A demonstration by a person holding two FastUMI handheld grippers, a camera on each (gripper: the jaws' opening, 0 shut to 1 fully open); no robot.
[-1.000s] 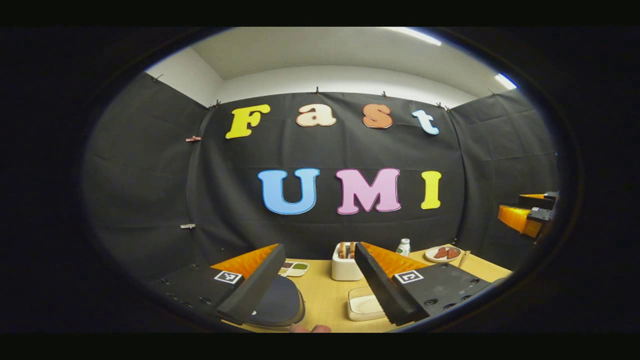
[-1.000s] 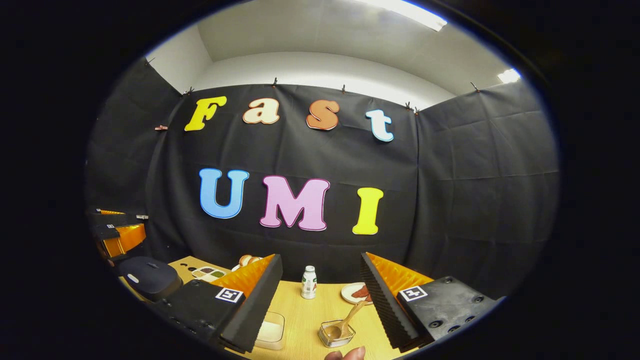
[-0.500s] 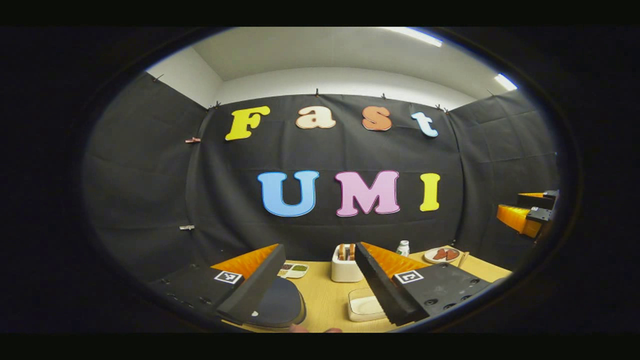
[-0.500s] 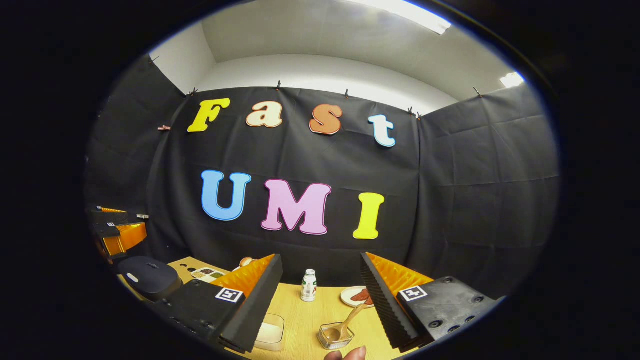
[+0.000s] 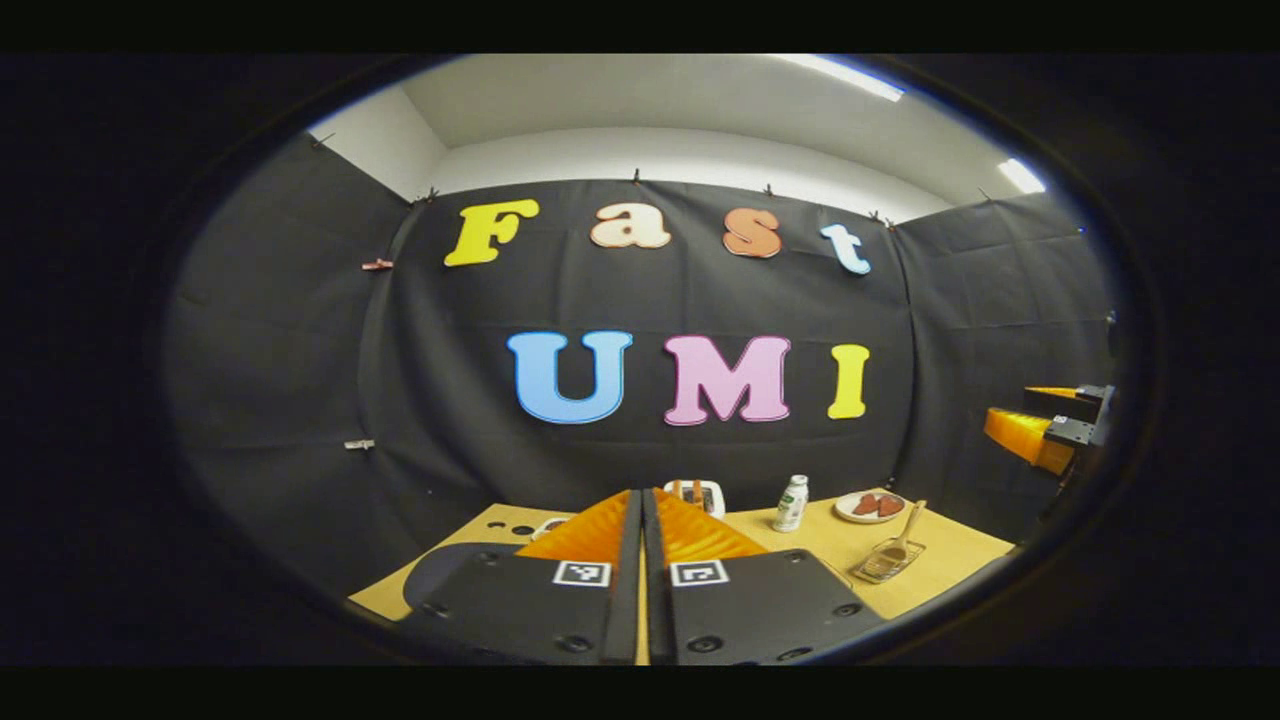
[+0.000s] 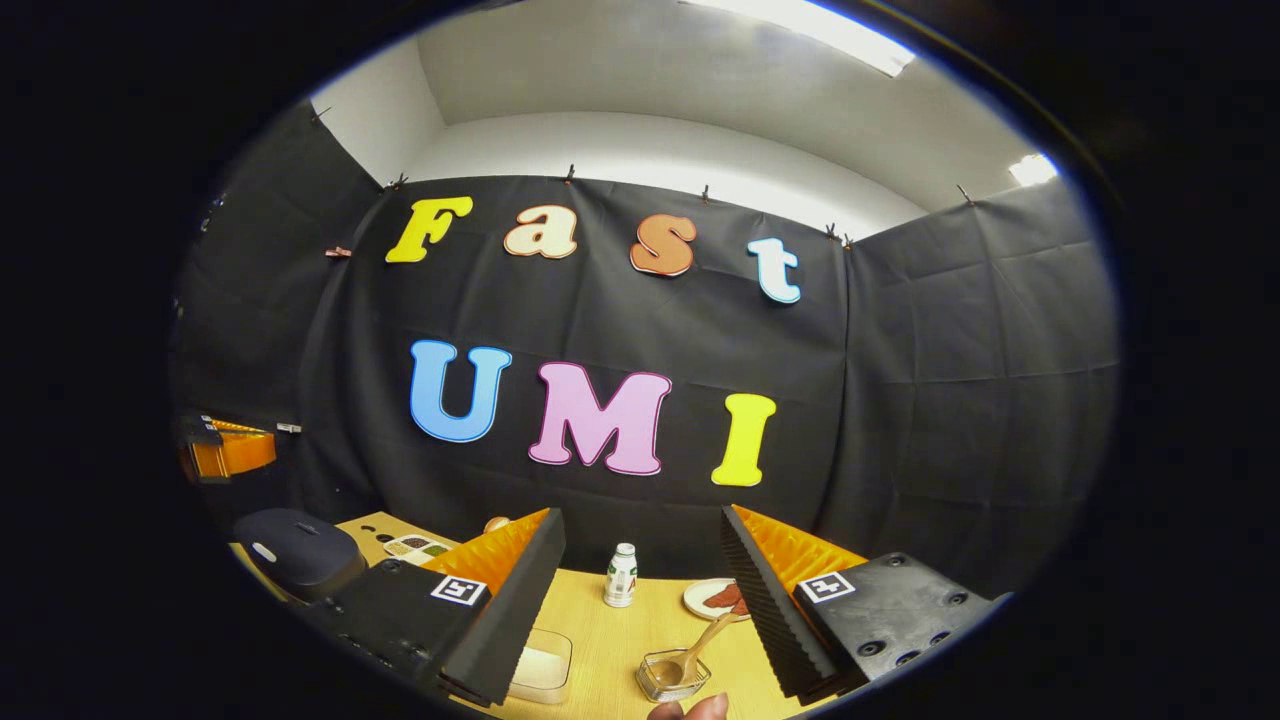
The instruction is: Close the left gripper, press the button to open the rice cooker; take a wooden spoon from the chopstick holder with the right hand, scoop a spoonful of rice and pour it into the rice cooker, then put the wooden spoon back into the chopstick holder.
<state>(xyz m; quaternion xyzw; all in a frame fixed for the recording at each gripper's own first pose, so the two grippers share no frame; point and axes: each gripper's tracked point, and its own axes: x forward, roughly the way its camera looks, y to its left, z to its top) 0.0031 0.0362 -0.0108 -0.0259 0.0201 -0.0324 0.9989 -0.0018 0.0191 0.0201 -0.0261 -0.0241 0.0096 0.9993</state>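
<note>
The first step of the task is complete as far as the fingers go: the left claw (image 5: 641, 560) is pressed together, its two fingers meeting along a thin seam with nothing between them. It hangs above the desk (image 5: 800, 545) and touches no object.

The button press is not yet done. In the right gripper view the rice cooker (image 6: 295, 552) sits at the far left of the desk with its dark lid down (a small pale patch on the lid is probably the button, but this is too small to confirm). In the left gripper view only a dark curved edge of it shows beside the left finger.

All remaining steps are outstanding:
- The wooden spoon (image 6: 700, 645) rests with its bowl in the chopstick holder (image 6: 673, 676), a small clear container, and its handle leans up to the right.
- The rice tray (image 6: 540, 668), a shallow clear box with white contents, lies just beside the right claw's left finger and appears undisturbed.

The right claw (image 6: 640, 610) is spread wide and holds nothing. The spoon and its holder lie below the gap between its fingers, nearer the right one, and apart from both.

A small bottle (image 6: 621, 575) and a plate (image 6: 712, 598) stand farther back.
</note>
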